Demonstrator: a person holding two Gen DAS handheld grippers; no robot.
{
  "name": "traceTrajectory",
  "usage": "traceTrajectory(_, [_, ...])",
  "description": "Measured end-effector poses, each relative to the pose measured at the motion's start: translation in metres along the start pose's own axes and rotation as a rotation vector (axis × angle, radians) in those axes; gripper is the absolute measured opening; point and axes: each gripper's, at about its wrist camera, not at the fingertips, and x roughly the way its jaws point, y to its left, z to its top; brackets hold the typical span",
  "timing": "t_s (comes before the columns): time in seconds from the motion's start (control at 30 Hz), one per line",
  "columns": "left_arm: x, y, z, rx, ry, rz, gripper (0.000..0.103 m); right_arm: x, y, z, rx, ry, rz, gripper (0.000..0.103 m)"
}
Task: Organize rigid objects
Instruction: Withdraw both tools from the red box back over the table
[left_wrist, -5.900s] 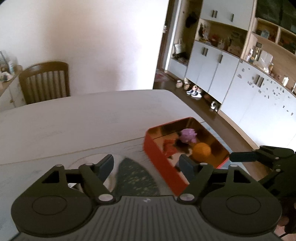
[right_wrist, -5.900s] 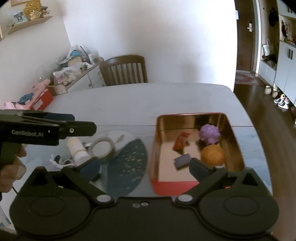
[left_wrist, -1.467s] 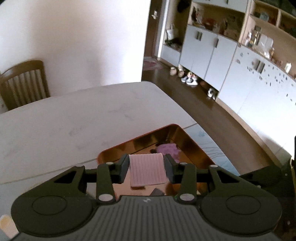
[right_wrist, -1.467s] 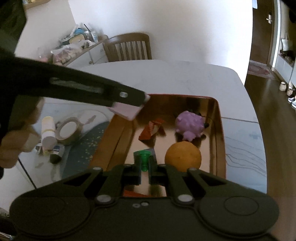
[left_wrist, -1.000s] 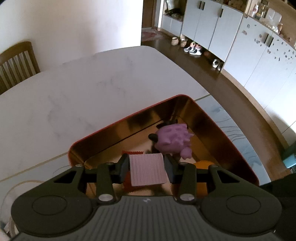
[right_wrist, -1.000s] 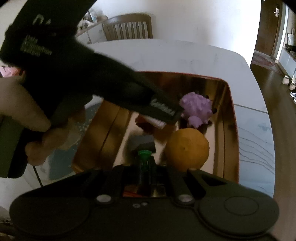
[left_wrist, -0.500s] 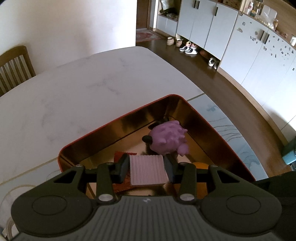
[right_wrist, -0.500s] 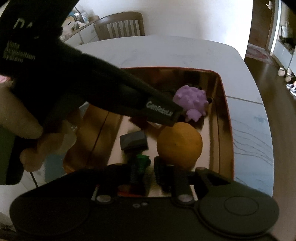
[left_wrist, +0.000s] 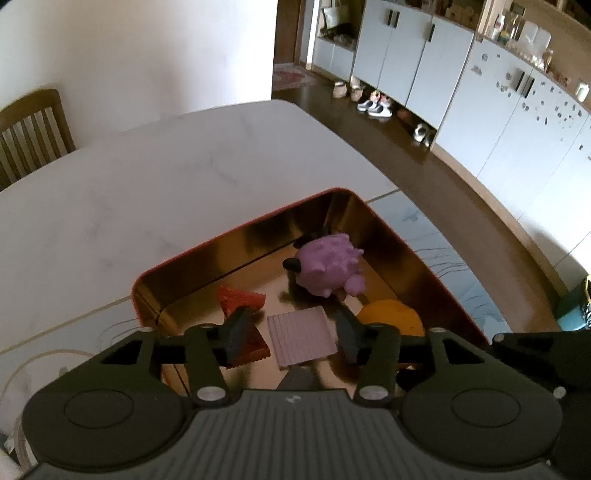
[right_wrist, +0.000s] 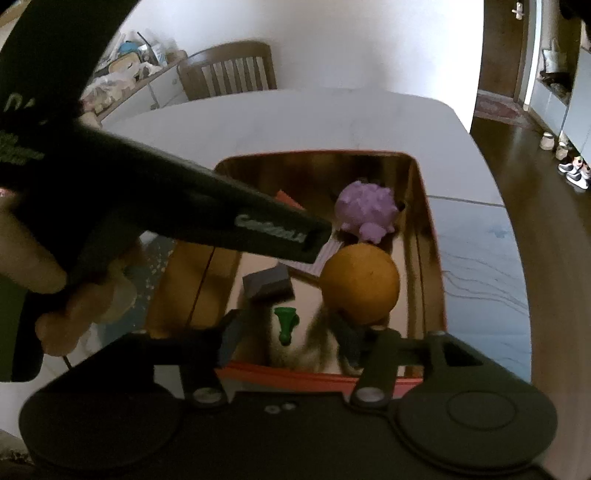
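A red tin (left_wrist: 236, 236) with a gold inside holds a purple spiky toy (left_wrist: 328, 267), an orange ball (left_wrist: 391, 317), red wrappers (left_wrist: 240, 299) and a dark grey block (right_wrist: 267, 286). My left gripper (left_wrist: 293, 325) hangs over the tin and its jaws are opening. A pink ribbed card (left_wrist: 301, 338) sits between them with a gap on each side. My right gripper (right_wrist: 290, 328) is over the tin's near end (right_wrist: 314, 373), jaws also opening. A small green piece (right_wrist: 286, 323) lies loose between its fingers. The left tool's black body (right_wrist: 207, 206) crosses the right wrist view.
The tin stands on a white marble table (left_wrist: 147, 177) near its right edge. A wooden chair (right_wrist: 229, 70) is at the far side and a cluttered sideboard (right_wrist: 125, 77) behind it. A person's hand (right_wrist: 48, 277) holds the left tool. Cabinets and shoes (left_wrist: 373, 103) line the floor.
Both grippers' jaws have spread apart. The pink card is no longer pinched by the left pads. The green piece has left the right pads and lies in the tin.
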Motion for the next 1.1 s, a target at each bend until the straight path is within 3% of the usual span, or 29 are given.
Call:
traceTrajectory(0.23, [-0.026,0.003,-0.007,-0.016,-0.037,-0.006,0.054,-0.013,0.003,-0.002,0.0,-0.045,-0.012,0.067])
traceTrajectory(0.53, [-0.075,0.014,-0.024,-0.037,-0.109,-0.009,0.06,-0.037,0.018,-0.001,0.003,-0.103,-0.025,0.079])
traceTrajectory(0.6, [-0.087,0.019,-0.03,-0.043,-0.12,0.0,0.066,-0.042,0.023,-0.001,0.002,-0.119,-0.024,0.082])
traceTrajectory(0.83, [-0.126,0.044,-0.056,-0.083,-0.159,0.019,0.069,-0.061,0.046,-0.003,0.016,-0.184,-0.03,0.1])
traceTrajectory(1.1, [-0.171,0.083,-0.091,-0.122,-0.221,0.053,0.078,-0.071,0.087,-0.01,0.02,-0.218,-0.003,0.103])
